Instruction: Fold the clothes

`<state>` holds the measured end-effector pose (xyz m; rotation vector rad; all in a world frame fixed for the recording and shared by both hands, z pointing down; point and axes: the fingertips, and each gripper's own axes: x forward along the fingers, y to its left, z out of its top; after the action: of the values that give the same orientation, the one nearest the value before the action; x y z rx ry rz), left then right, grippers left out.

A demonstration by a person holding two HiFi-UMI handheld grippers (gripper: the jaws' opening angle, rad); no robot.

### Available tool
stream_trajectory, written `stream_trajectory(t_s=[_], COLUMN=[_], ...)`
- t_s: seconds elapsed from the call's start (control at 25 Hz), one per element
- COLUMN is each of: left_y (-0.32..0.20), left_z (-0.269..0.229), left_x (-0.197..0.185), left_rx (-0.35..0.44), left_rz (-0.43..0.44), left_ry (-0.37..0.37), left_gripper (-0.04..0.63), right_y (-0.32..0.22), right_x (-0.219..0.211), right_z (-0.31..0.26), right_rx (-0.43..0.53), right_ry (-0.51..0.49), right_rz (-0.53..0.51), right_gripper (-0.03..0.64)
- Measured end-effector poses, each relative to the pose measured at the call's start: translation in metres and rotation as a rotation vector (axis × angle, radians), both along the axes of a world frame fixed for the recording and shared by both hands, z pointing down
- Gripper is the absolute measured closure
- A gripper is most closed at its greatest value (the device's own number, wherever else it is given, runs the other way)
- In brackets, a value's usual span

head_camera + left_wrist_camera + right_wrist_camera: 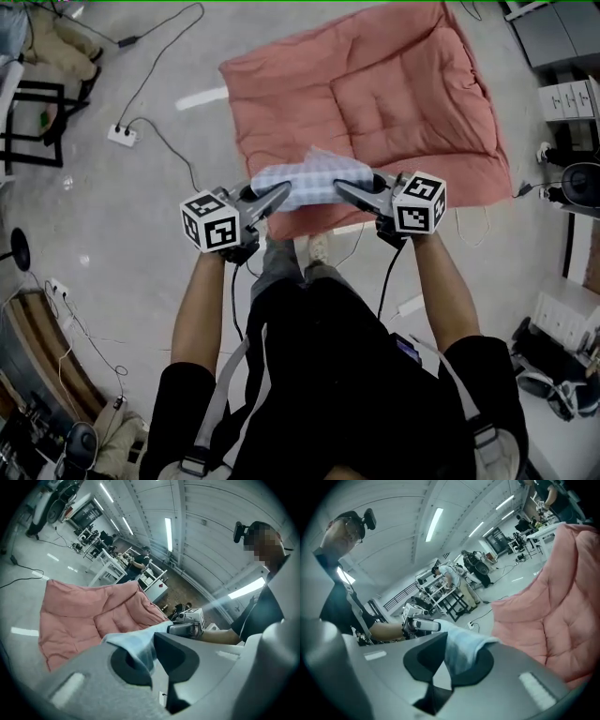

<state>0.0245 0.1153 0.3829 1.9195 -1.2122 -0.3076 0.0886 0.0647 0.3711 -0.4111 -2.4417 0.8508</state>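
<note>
A light blue checked garment hangs stretched between my two grippers above the near edge of the pink quilt. My left gripper is shut on the garment's left end, and the cloth shows pinched between its jaws. My right gripper is shut on the right end, with the cloth bunched between its jaws. Each gripper view shows the other gripper across the cloth: the right gripper in one, the left gripper in the other.
The pink quilt lies spread on the grey floor. A power strip and cables lie at the left, white drawers and clutter at the right. The person's feet stand just short of the quilt's edge.
</note>
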Motion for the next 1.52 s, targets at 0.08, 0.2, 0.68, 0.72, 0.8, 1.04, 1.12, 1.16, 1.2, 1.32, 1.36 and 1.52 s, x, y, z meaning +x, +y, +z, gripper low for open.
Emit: stream_trajectory(t_s=[0.08, 0.2, 0.68, 0.72, 0.8, 1.04, 1.12, 1.16, 1.2, 1.32, 1.36, 1.52], left_y=[0.018, 0.045, 0.109, 0.113, 0.12, 0.133, 0.132, 0.131, 0.129, 0.119, 0.115, 0.09], left_z=[-0.003, -0.005, 0.018, 0.021, 0.029, 0.046, 0.043, 0.041, 0.039, 0.026, 0.02, -0.01], left_x=[0.025, 0.056, 0.171, 0.178, 0.187, 0.203, 0.201, 0.2, 0.198, 0.187, 0.182, 0.153], left_rx=[-0.007, -0.018, -0.124, -0.129, -0.143, -0.179, -0.17, -0.166, -0.164, -0.161, -0.16, -0.136], left_rz=[-0.019, -0.045, -0.039, -0.036, -0.032, -0.041, -0.053, -0.061, -0.067, -0.062, -0.055, -0.029], left_ry=[-0.008, -0.031, -0.19, -0.194, -0.2, -0.194, -0.184, -0.18, -0.179, -0.207, -0.225, -0.293], left_gripper=[0.571, 0.568, 0.566, 0.566, 0.566, 0.566, 0.566, 0.566, 0.568, 0.571, 0.571, 0.571], right_y=[0.016, 0.038, 0.095, 0.098, 0.103, 0.12, 0.119, 0.117, 0.116, 0.108, 0.104, 0.082], right_x=[0.025, 0.055, 0.169, 0.176, 0.186, 0.203, 0.202, 0.201, 0.2, 0.191, 0.186, 0.16], right_z=[0.0, 0.002, 0.034, 0.038, 0.046, 0.064, 0.063, 0.061, 0.059, 0.047, 0.04, 0.008], right_rx=[-0.02, -0.026, 0.033, 0.034, 0.033, 0.02, 0.012, 0.008, 0.005, 0.014, 0.023, 0.073], right_ry=[0.011, 0.022, 0.112, 0.118, 0.134, 0.164, 0.15, 0.143, 0.138, 0.117, 0.106, 0.031], right_rz=[-0.02, -0.053, -0.2, -0.207, -0.215, -0.252, -0.243, -0.235, -0.229, -0.23, -0.233, -0.231], right_gripper=[0.583, 0.581, 0.578, 0.578, 0.577, 0.58, 0.58, 0.579, 0.58, 0.58, 0.58, 0.58])
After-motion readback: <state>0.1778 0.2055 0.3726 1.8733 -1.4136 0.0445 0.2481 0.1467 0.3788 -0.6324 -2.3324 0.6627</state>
